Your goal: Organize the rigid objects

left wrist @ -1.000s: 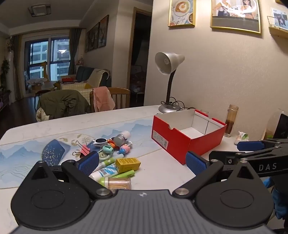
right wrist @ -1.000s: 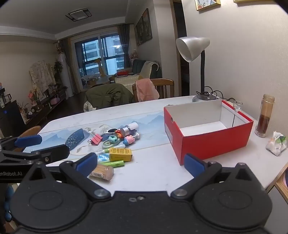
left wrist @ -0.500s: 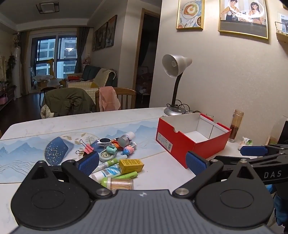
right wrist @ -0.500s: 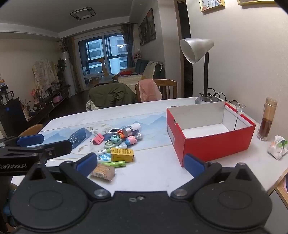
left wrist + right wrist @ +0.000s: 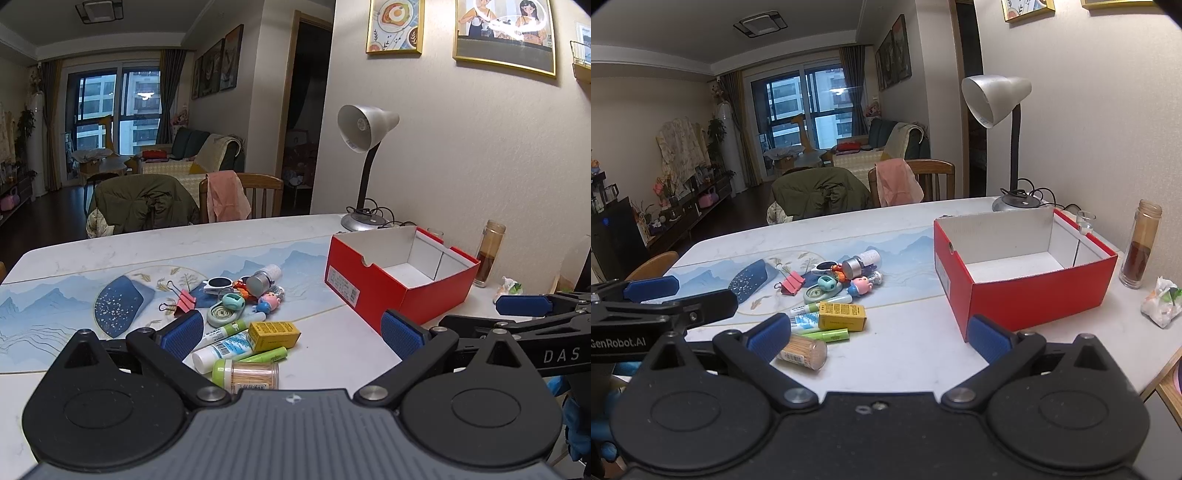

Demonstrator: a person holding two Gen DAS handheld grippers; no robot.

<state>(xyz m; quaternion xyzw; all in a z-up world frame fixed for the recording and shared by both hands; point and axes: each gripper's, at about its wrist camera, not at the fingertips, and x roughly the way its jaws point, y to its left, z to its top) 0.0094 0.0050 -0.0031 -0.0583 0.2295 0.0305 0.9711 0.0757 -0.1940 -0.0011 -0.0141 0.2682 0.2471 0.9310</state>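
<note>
**Q:** Report the left wrist view.

**A:** My left gripper is spread wide with nothing between its pads, held above the counter. Directly ahead lies the pile of small items: a toothpick jar on its side nearest me, a green tube, a white tube and a yellow box touching one another. Beyond them are a pink clip, a tape dispenser and a small figure. The red box stands to the right, open-topped. My right gripper enters from the right edge.

**Q:** And the right wrist view?

**A:** My right gripper is likewise fully parted and empty. The pile sits left of centre; the toothpick jar lies beside the left pad. The red box is right of the pile, apart from it. A lamp stands behind it, a brown bottle to its right.
</note>
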